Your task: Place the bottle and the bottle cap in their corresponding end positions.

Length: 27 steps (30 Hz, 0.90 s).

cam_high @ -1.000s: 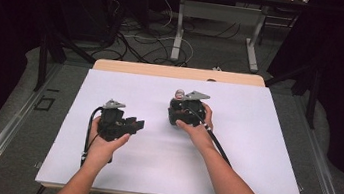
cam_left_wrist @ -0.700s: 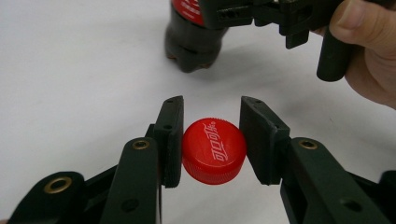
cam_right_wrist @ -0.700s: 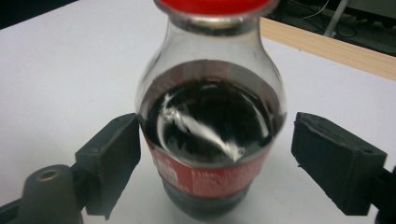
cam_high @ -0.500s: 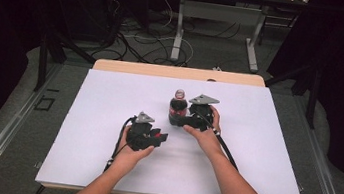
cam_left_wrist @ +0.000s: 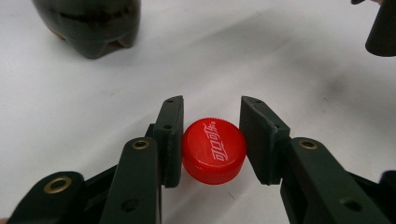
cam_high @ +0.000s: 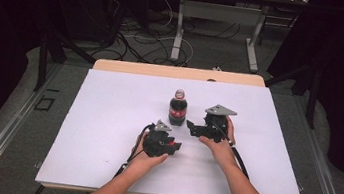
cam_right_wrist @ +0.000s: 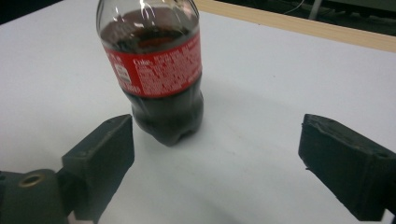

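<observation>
Meanwhile, the left tool (cam_left_wrist: 210, 140) is clamping a red bottle cap (cam_left_wrist: 214, 150) between its jaws, low over the white counter (cam_high: 106, 118) near its middle. The right tool (cam_right_wrist: 215, 154) is standing with jaws wide apart, facing a dark cola bottle (cam_right_wrist: 156, 70) that is standing upright toward the counter's far edge, apart from both jaws.

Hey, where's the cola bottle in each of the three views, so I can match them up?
High view: the cola bottle stands upright mid-table on the white table, just beyond both grippers.
Left gripper view: its dark base sits at top left, past the red cap.
Right gripper view: it stands upper centre-left, label facing.
Shared landmark: the bottle's lobed dark base on the white surface.
</observation>
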Tool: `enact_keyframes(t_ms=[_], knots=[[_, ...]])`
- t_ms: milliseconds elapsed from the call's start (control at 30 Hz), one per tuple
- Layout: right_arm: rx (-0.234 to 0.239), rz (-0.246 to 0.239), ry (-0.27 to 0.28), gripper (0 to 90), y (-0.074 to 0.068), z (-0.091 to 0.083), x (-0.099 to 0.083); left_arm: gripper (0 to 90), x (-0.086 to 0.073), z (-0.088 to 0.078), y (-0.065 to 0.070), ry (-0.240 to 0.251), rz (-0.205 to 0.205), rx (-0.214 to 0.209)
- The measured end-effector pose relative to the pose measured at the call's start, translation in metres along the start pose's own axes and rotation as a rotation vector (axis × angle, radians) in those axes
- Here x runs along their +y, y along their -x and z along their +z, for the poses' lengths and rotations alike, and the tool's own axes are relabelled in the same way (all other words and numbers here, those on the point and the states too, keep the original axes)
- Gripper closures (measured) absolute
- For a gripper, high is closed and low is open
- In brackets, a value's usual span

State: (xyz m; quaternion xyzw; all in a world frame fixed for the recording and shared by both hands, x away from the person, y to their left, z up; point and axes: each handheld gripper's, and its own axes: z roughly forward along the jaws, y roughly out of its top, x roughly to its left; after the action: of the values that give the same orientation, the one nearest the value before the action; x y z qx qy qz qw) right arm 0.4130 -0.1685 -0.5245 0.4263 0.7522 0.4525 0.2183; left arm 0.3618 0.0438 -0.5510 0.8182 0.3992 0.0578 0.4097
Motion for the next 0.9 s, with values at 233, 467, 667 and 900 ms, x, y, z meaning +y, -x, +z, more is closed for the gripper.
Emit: enact_keyframes(t_ms=[233,467,667,900], knots=[[-0.019,-0.015,-0.022,0.0,0.003,-0.007,-0.012,61.5,-0.006,0.008,0.001,-0.027,0.022,0.018],[-0.047,-0.005,-0.037,0.0,0.006,-0.014,-0.018,49.2,-0.005,0.004,0.0,-0.011,0.0,-0.008],[-0.058,0.002,-0.04,0.0,0.01,-0.019,-0.023,37.6,-0.005,-0.009,-0.013,0.014,-0.04,0.015],[-0.071,0.016,-0.057,0.0,0.017,-0.024,-0.028,32.2,-0.009,-0.034,-0.048,0.032,-0.123,0.092]])
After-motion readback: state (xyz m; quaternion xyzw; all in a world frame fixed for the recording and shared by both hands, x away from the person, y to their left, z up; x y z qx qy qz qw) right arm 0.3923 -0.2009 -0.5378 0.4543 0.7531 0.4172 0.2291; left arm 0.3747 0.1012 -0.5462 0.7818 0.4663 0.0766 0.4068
